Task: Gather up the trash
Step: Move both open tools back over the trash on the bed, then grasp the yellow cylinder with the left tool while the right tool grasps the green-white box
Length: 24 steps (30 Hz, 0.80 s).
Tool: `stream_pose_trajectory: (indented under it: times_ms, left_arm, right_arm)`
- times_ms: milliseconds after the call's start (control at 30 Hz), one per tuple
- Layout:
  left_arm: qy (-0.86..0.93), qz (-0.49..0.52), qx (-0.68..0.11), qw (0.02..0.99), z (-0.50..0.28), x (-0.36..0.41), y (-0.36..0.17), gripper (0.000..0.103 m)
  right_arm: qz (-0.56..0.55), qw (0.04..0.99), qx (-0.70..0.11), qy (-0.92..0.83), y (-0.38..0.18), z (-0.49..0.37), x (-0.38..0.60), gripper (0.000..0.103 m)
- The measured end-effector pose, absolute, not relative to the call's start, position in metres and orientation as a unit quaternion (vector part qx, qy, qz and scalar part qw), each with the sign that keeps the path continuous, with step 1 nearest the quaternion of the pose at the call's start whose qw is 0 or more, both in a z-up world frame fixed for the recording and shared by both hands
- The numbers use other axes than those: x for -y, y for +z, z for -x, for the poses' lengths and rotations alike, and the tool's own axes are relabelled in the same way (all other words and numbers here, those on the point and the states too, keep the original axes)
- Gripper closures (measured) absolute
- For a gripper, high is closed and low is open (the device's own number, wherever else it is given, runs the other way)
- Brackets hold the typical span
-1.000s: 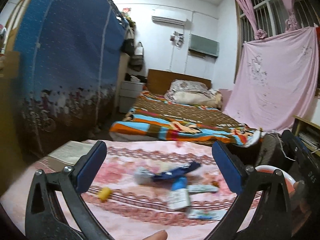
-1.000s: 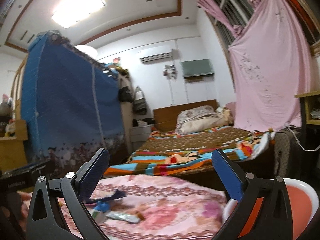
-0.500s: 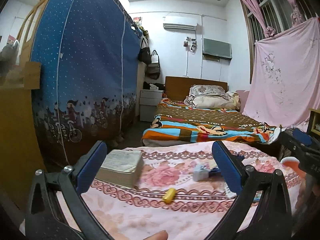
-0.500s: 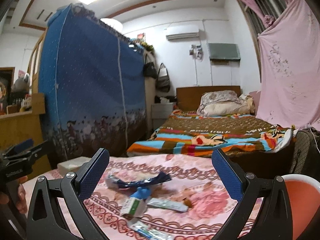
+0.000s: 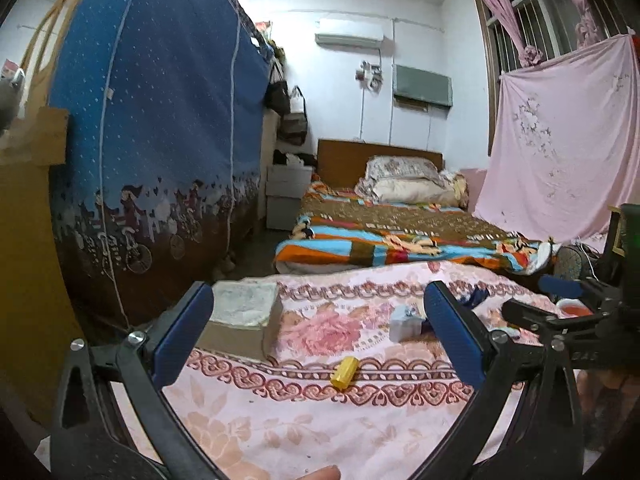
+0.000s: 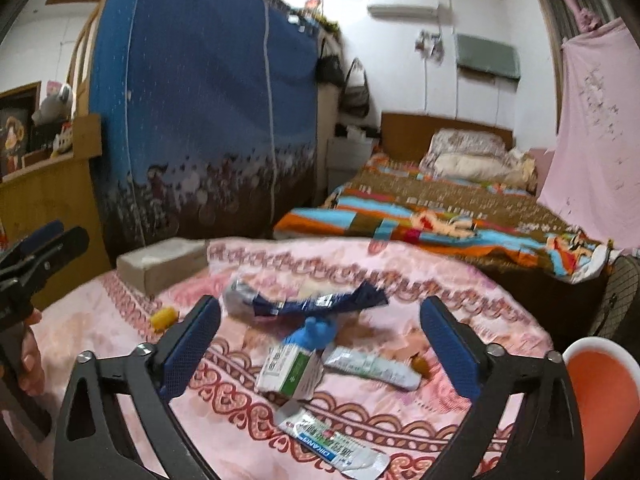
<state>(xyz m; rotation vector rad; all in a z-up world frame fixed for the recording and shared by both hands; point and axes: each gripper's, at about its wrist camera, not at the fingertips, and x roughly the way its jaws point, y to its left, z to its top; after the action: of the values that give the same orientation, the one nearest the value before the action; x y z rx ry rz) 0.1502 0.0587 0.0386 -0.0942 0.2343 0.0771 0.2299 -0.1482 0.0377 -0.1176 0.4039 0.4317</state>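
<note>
We could not read most of the print on the litter, and the right wrist view was smeared with blur. The orange bin (image 6: 600, 396) was cut off at the right edge, only part of its white rim showing; in the left wrist view it was mostly hidden behind the right gripper (image 5: 532, 300). A brown scrap beside the white tube (image 6: 372, 366) was too blurred for us to identify.

The trash lay on the pink floral cloth of the bench (image 6: 480, 312). Ahead of the right gripper (image 6: 320, 344), framed by its jaws but untouched, we saw the dark blue wrapper (image 6: 320, 304), a blue crumpled piece (image 6: 316, 330), the green-and-white carton (image 6: 292, 372) and the tube. A flattened toothpaste tube (image 6: 332, 444) lay nearest the camera. Those jaws stood wide and held nothing, having just narrowed slightly.

The left gripper (image 5: 320, 332) also stood wide open and empty, with the yellow cap (image 5: 345, 372) lying on the cloth between its jaws and a thick book (image 5: 244, 320) just beside the left one.

Both grippers pointed slightly down over the bench; a hand (image 6: 30, 360) held the left handle.
</note>
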Motion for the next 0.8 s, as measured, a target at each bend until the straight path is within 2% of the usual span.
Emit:
stream_pose_trajectory:
  times_ms: [100,167,367,633,733,800]
  left_arm:
    - [0.030,0.049,-0.152,0.987,-0.162,-0.059,0.034,0.012]
    - [0.019,0.052,-0.185,0.981,-0.173,-0.059,0.029,0.012]
    - [-0.004,0.069,-0.268,0.961,-0.200,-0.063,0.013,0.023]
    - [-0.034,0.088,-0.363,0.927,-0.230,-0.064,-0.012,0.049]
    - [-0.042,0.094,-0.381,0.919,-0.234,-0.065,-0.018,0.057]
    - [-0.045,0.097,-0.388,0.915,-0.236,-0.065,-0.021,0.067]
  right_arm:
    - [0.058,0.944,-0.236,0.222,0.030,-0.240,0.145,0.016]
    - [0.054,0.938,-0.254,0.229,0.026,-0.245,0.145,0.016]
    - [0.063,0.916,-0.314,0.241,0.011,-0.256,0.136,0.020]
    - [0.061,0.891,-0.364,0.266,-0.002,-0.265,0.130,0.027]
    - [0.063,0.883,-0.376,0.272,-0.006,-0.268,0.127,0.032]
    - [0.062,0.881,-0.381,0.274,-0.008,-0.269,0.127,0.043]
